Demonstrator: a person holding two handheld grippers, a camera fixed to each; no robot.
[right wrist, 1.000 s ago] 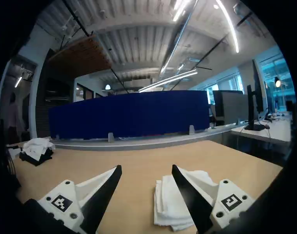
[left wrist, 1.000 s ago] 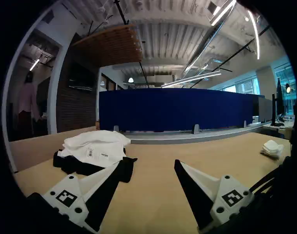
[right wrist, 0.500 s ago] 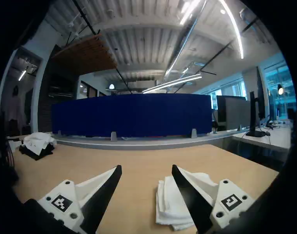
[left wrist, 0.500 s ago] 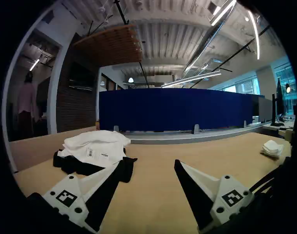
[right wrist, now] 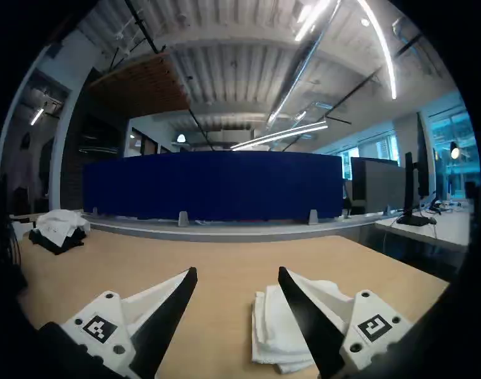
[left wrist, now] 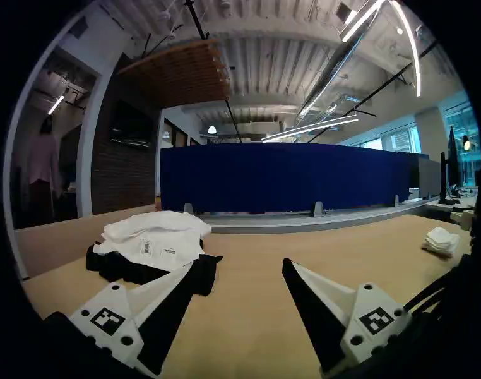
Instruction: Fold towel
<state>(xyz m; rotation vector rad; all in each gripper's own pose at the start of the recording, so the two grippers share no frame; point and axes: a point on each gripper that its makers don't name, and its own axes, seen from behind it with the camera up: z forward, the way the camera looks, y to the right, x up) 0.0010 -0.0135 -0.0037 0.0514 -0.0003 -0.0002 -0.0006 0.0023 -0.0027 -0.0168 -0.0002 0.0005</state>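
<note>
Left gripper, right gripper: both wide, empty. Folded towel done at the bench's right edge; next, probably, reach the left-edge pile.

the folded white towel lay partly behind the right-hand finger of the right gripper, its far side covered. at the left gripper, the tip of the left-hand finger hid a corner of the dark cloth under the white pile; the tags on that pile were too small to read. far right of those jaws, a small white bundle was too small to make out its folds.
</note>
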